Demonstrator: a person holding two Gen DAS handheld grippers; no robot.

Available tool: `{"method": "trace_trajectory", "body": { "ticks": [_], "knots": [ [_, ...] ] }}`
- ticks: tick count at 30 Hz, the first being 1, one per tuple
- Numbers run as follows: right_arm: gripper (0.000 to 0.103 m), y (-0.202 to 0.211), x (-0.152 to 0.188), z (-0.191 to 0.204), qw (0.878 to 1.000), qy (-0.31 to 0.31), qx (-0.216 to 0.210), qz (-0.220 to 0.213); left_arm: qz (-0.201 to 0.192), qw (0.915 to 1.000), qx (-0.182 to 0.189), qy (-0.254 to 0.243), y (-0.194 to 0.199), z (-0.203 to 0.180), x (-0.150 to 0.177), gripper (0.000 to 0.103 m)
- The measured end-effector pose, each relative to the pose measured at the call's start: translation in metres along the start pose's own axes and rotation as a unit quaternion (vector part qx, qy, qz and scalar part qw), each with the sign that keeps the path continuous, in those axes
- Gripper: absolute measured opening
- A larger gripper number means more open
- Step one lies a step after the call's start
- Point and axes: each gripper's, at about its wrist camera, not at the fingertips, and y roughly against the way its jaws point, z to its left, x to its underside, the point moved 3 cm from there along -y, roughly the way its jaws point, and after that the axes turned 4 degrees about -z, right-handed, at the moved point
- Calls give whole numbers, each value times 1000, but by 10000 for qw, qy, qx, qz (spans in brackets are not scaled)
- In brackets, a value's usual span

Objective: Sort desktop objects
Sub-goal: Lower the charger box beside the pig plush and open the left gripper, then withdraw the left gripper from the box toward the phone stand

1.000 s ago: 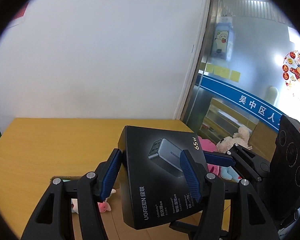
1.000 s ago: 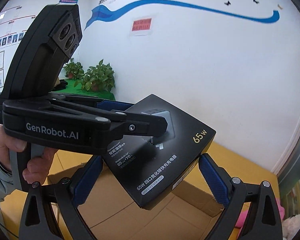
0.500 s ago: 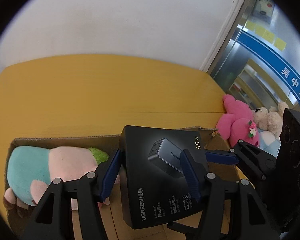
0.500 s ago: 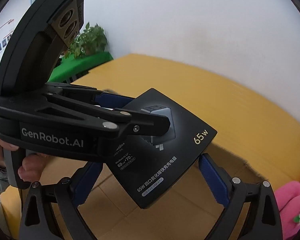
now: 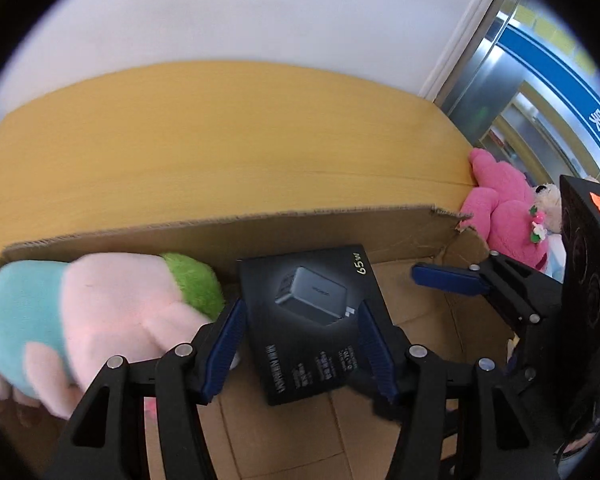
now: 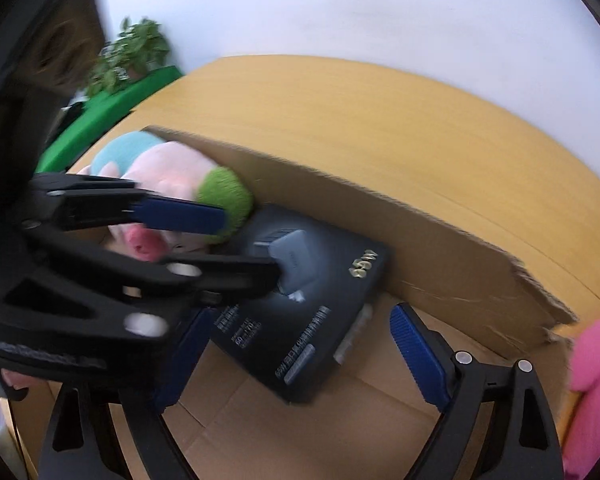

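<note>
A black charger box (image 5: 314, 322) marked 65W lies inside an open cardboard carton (image 5: 284, 226). In the left wrist view my left gripper (image 5: 300, 354) has its blue pads spread to either side of the box, with small gaps. In the right wrist view the box (image 6: 300, 316) rests on the carton floor (image 6: 260, 420) between my right gripper's (image 6: 300, 356) wide-open pads, which do not touch it. A pink, teal and green plush toy (image 5: 96, 312) lies in the carton's left part.
The carton stands on a yellow wooden table (image 5: 220, 136) by a white wall. A pink plush (image 5: 504, 212) and a cream teddy (image 5: 548, 196) lie beyond the carton's right end. A green plant (image 6: 136, 52) stands far left.
Both grippers tipped down into the carton with the box. The left gripper's pads, earlier shut on the box, have spread, and the box now lies on the carton floor beside the plush.
</note>
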Motion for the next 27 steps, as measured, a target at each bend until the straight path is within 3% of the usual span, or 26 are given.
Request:
{"method": "trace_trajectory", "body": {
  "ticks": [5,7,8,9,12,14,16,17,18,19,20,21,23,24,26,27],
  "knots": [
    [92,63,9,3,9981,-108,273,-543,-873,9960,-33,-172,81,3,7,59],
    [100,98,20,17,9955,-145,371,-858,-1280,9915,-57,-242,116,2,19,66],
    [102,112,26,23,9939,-161,448,-993,-1546,9875,-177,-259,136,1,28,71],
    [102,125,33,31,9921,-183,540,-1121,-1785,9832,-309,-243,153,0,37,82],
    [102,168,64,46,9875,-225,795,-1345,-2477,9674,-484,-185,200,-5,67,83],
    [92,179,75,61,9862,-236,768,-1446,-2760,9601,-419,-156,224,-11,89,83],
    [50,186,90,75,9868,-201,837,-1372,-2877,9565,-460,-149,241,-8,107,82],
    [48,191,98,84,9859,-193,960,-1360,-2836,9571,-570,-161,246,-8,118,81],
    [48,194,106,91,9841,-205,1069,-1402,-2778,9581,-652,-228,249,-11,126,66],
    [48,197,116,98,9828,-228,1090,-1470,-2687,9601,-709,-330,250,-14,136,16],
    [48,204,124,107,9826,-275,1038,-1516,-2479,9649,-757,-415,250,-16,146,1],
    [53,210,131,115,9827,-348,962,-1545,-2351,9680,-768,-420,250,-17,154,6],
    [79,224,145,133,9798,-477,963,-1689,-2380,9677,-760,-352,253,-23,170,7],
    [100,233,151,142,9771,-481,1032,-1796,-2443,9659,-786,-338,256,-26,177,12],
    [103,247,162,160,9718,-396,1156,-2019,-2467,9648,-816,-394,266,-32,190,50],
    [103,253,168,170,9713,-332,1165,-2047,-2484,9641,-833,-431,268,-37,194,86]
  ]
}}
